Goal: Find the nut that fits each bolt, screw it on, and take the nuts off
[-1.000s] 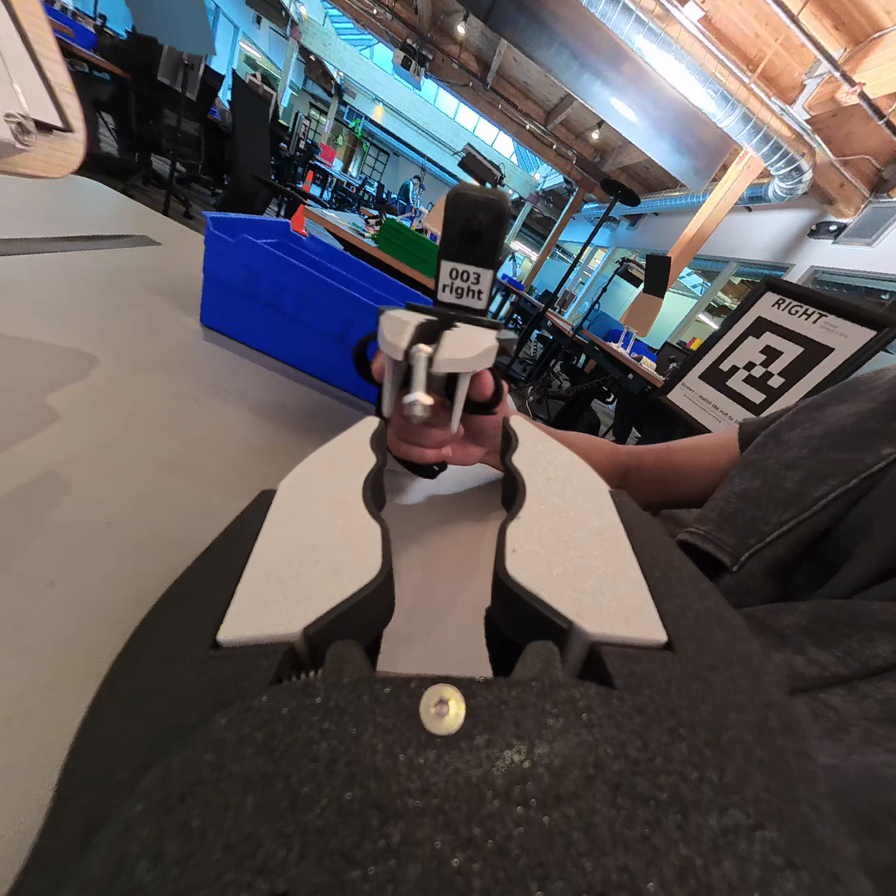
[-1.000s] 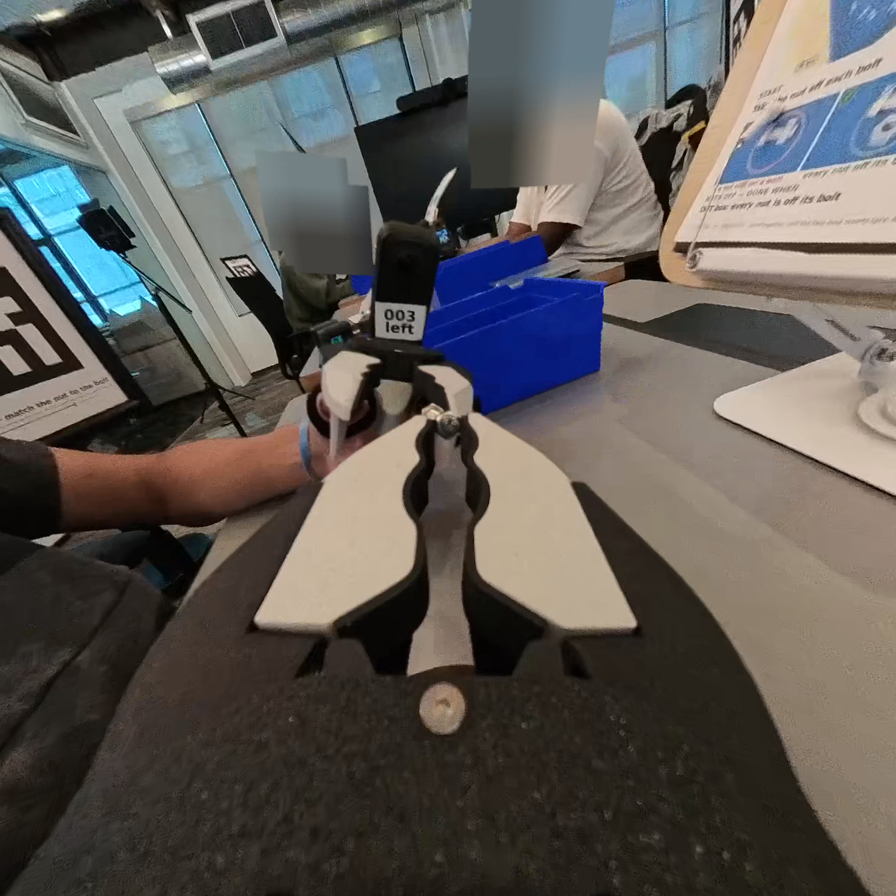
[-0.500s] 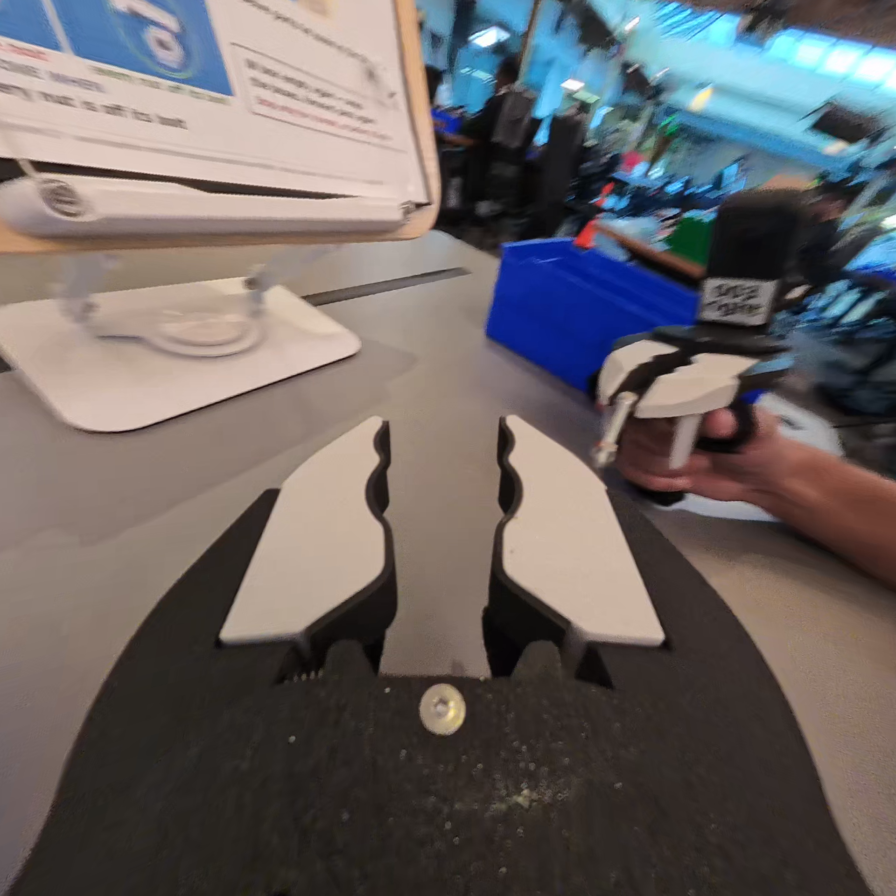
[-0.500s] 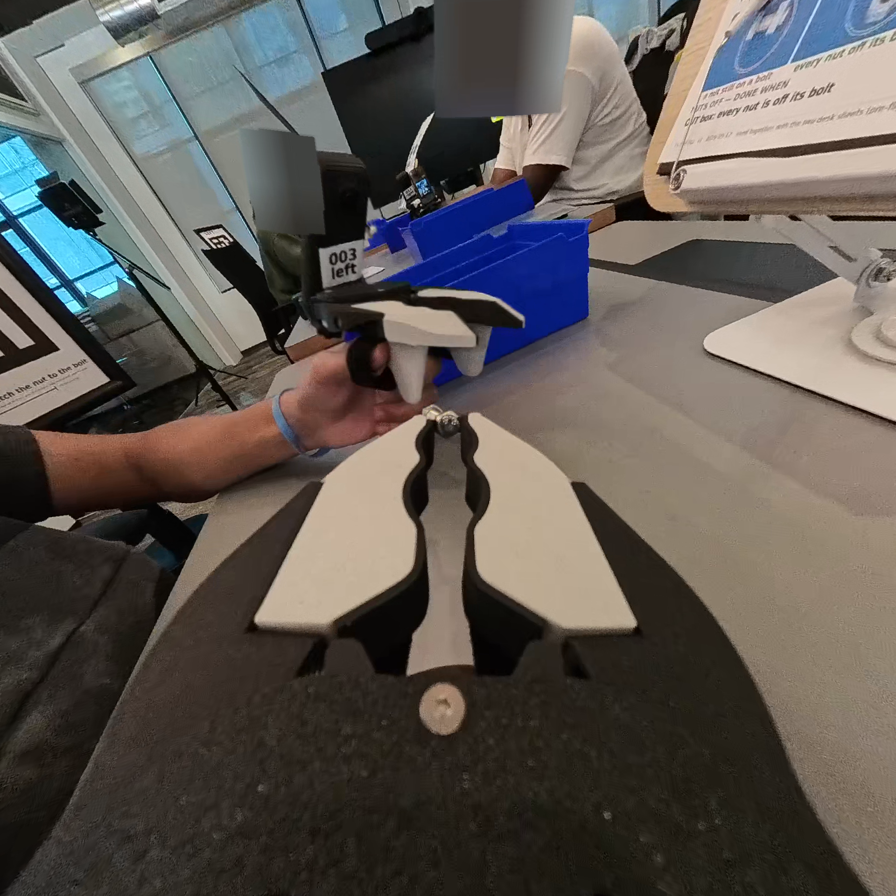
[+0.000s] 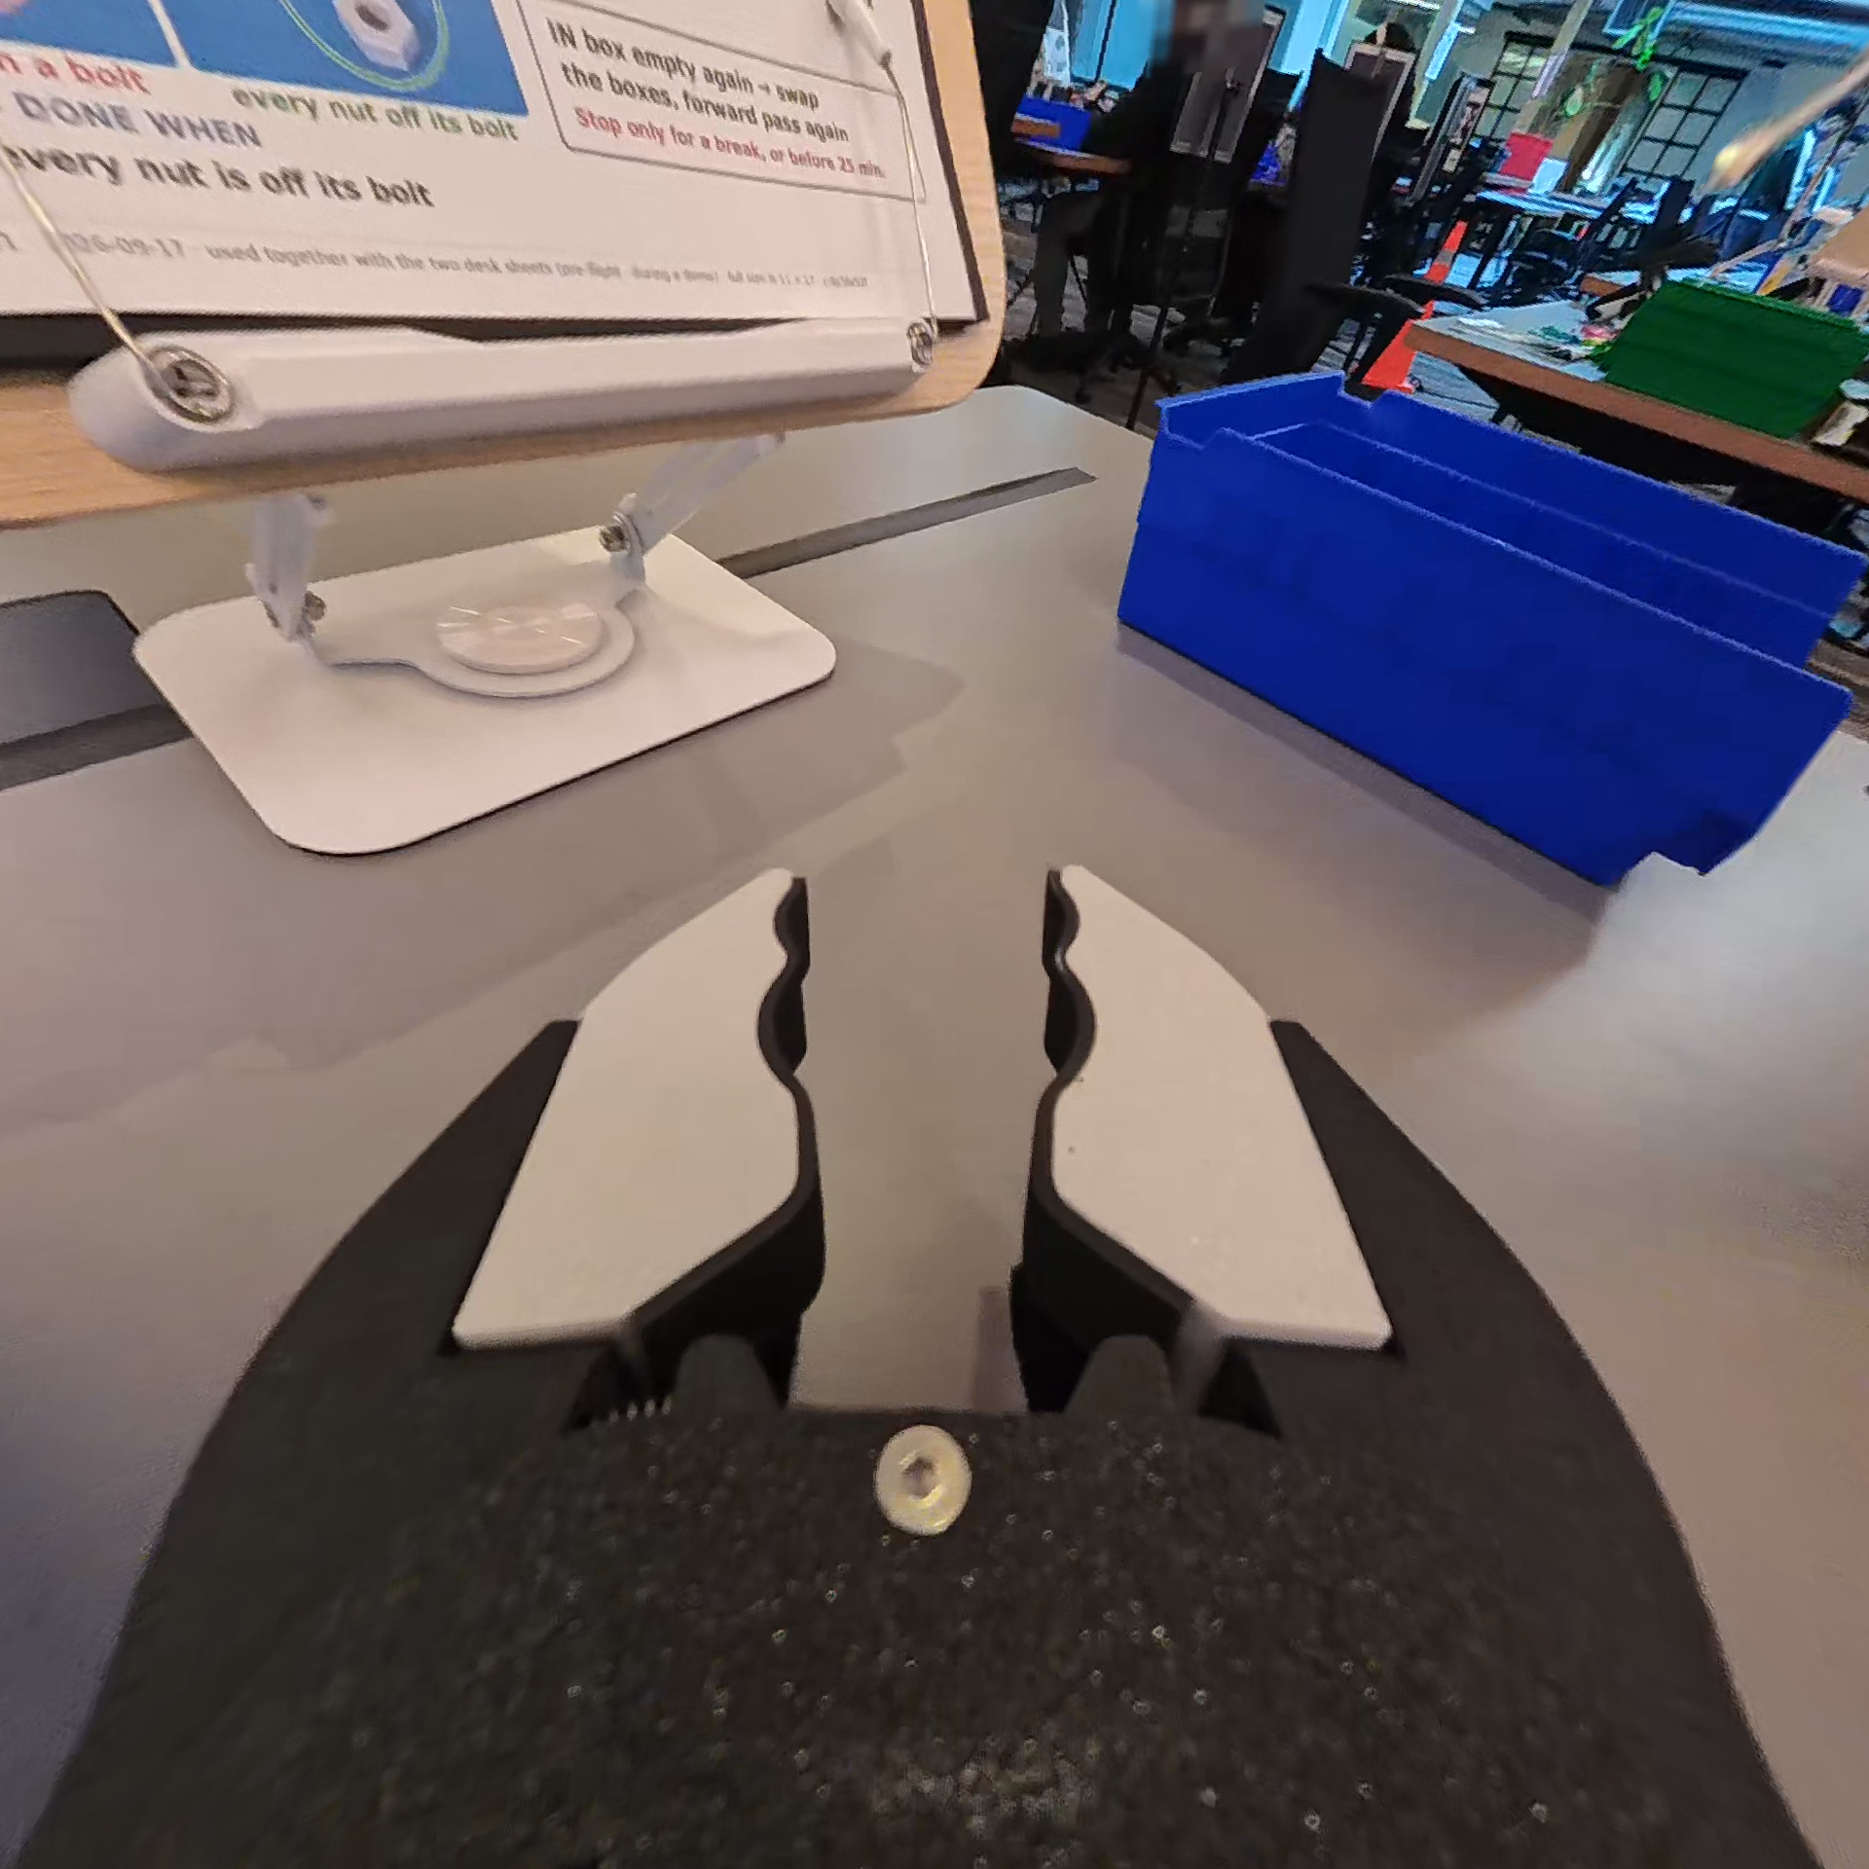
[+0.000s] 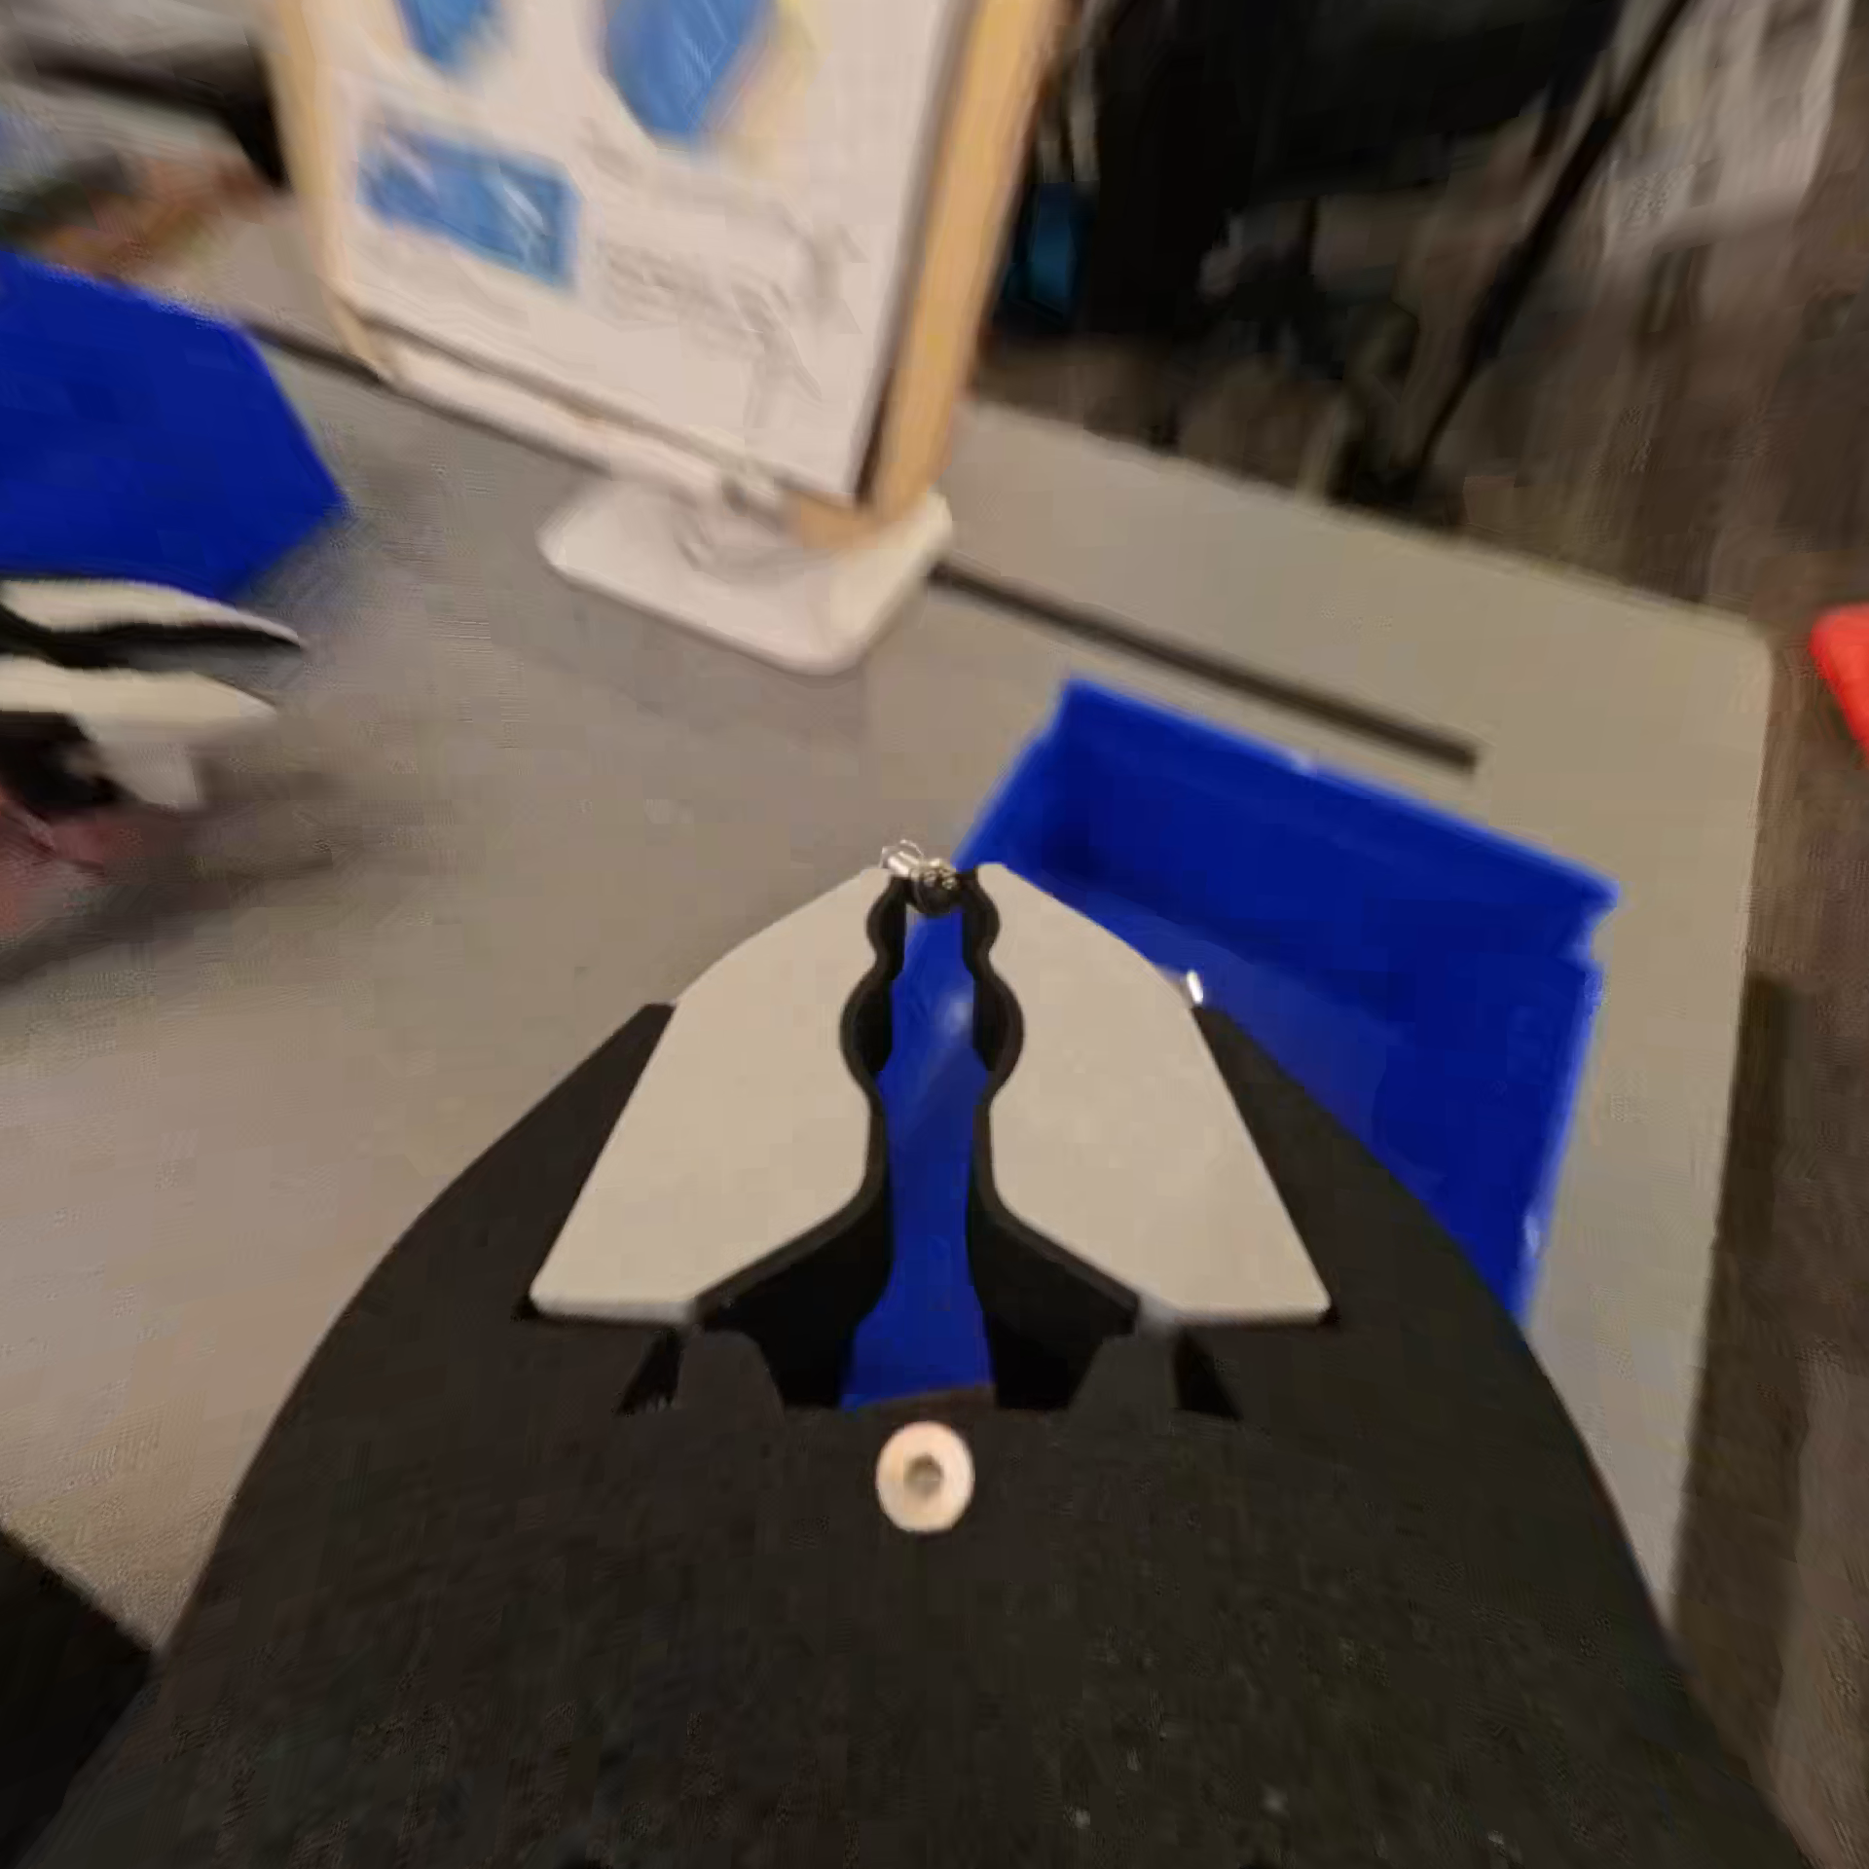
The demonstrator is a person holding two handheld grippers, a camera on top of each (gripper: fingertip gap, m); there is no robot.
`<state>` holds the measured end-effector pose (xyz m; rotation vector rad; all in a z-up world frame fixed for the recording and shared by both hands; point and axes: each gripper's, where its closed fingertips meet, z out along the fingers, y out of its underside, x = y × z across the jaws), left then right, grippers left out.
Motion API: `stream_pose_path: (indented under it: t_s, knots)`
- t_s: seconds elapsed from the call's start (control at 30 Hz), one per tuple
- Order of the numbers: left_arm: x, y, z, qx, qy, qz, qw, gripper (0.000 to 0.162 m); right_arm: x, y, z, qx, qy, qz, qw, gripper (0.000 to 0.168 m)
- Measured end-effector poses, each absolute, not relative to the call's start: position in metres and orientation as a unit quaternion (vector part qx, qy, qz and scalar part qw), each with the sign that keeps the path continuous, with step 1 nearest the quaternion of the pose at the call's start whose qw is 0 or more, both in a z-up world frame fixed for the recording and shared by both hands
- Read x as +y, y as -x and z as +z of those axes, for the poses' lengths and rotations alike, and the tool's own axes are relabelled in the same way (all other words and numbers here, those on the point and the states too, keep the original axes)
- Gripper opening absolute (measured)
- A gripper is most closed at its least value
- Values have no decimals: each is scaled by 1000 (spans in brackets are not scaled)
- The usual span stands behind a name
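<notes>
1. Bolt [image 6: 918, 882]: small and shiny, pinched at the very tips of the right hand-held gripper [image 6: 925, 890], which is pressed together on it. It hangs over the near corner of a blue bin [image 6: 1315, 971] on the desk [image 6: 506, 910]. The frame is blurred, so I cannot say whether a nut is on the bolt.
2. Risk: the hold is only at the fingertips. A quick swing or a slight loosening could let the bolt twist out and drop on the desk short of the bin, or roll away.
3. A small bright piece [image 6: 1191, 986] shows inside the bin, kind unclear. A drop from height could make the parts bounce.
4. Left hand-held gripper [image 5: 925, 890]: fingers spread, nothing between them, aimed at bare desk between a white document stand [image 5: 485, 688] and a second blue bin [image 5: 1466, 647].
5. Risk: both tools are working close together. A blurred gripper shape [image 6: 121, 688] sits at the left edge of the right view, so a crossing sweep could knock them together.
</notes>
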<state>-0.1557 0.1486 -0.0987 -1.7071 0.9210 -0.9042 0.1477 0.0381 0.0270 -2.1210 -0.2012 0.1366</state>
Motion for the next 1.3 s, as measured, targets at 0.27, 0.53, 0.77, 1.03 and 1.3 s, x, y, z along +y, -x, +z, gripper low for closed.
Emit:
stream_pose_path:
  t_s: [0.27, 0.53, 0.77, 1.03, 1.3]
  knots:
    - [140, 149, -106, 410, 697, -354, 469, 46, -34, -238, -127, -131, 990, 3, -51, 11]
    - [131, 141, -113, 436, 694, -348, 456, 48, -58, -237, -176, -192, 962, -15, -192, 13]
    - [139, 147, -111, 428, 700, -313, 478, 53, -6, -186, -97, -182, 963, -28, 199, 37]
    - [138, 151, -105, 417, 687, -279, 526, 36, 7, -11, -25, -143, 713, 108, 677, 33]
    - [26, 55, -112, 404, 712, -418, 393, 74, -37, -100, 9, -123, 722, -207, 649, 30]
